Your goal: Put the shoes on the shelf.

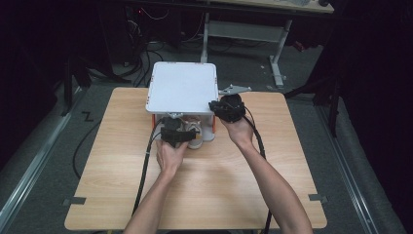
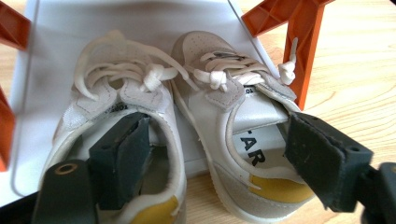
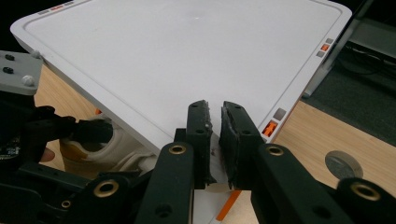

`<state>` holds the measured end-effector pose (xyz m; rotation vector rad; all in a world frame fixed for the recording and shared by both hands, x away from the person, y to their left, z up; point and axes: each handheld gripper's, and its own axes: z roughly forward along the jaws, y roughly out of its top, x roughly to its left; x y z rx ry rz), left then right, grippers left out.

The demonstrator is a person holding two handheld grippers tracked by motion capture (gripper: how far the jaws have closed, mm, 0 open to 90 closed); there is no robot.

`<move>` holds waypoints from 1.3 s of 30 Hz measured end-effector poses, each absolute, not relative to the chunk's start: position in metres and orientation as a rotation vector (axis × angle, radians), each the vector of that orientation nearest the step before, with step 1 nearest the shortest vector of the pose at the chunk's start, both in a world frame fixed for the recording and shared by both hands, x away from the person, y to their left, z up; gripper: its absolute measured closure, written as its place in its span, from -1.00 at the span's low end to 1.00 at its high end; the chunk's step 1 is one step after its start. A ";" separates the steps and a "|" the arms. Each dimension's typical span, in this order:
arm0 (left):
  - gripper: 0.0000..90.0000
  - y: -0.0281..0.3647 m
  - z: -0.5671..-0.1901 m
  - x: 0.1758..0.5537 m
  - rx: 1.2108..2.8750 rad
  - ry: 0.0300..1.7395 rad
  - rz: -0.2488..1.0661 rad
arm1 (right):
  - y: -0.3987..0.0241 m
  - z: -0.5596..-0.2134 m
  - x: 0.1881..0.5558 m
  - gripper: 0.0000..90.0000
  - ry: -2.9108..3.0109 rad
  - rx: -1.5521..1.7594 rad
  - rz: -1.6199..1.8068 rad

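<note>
Now left tool [image 2: 210, 158] astride white shoes [image 2: 187, 126]

A light wooden table [image 1: 204, 195] carries a white, orange-legged rack [image 1: 182, 87] sheltering 2 small sneakers [image 2: 187, 130].

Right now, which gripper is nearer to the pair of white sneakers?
Left. The left gripper has its jaws open around the sneakers; the right gripper rests shut at the white lid's edge above.

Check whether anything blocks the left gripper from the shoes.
Nothing visible does. The left gripper is already at the shoes: one jaw sits inside one shoe's opening, the other beside its neighbour. The orange leg stands off to the side.
</note>
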<state>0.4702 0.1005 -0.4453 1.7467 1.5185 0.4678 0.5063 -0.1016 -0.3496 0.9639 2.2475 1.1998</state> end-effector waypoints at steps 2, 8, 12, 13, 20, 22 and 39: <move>-0.56 0.101 -0.445 0.470 1.738 1.517 0.441 | -0.102 -0.350 0.506 0.82 2.247 0.964 1.198; -0.66 0.095 -0.437 0.462 1.755 1.483 0.518 | -0.101 -0.350 0.506 0.82 2.243 0.961 1.194; -0.66 0.091 -0.433 0.456 1.766 1.464 0.559 | -0.101 -0.350 0.506 0.82 2.242 0.958 1.192; -0.67 0.090 -0.432 0.455 1.771 1.461 0.567 | -0.101 -0.350 0.506 0.82 2.242 0.958 1.192; -0.78 0.094 -0.415 0.436 1.777 1.443 0.598 | -0.100 -0.350 0.506 0.82 2.241 0.957 1.189; -0.81 0.097 -0.410 0.429 1.780 1.434 0.603 | -0.100 -0.350 0.506 0.82 2.241 0.956 1.188; -0.99 0.104 -0.443 0.410 1.862 1.559 0.485 | -0.099 -0.350 0.504 0.82 2.228 0.941 1.177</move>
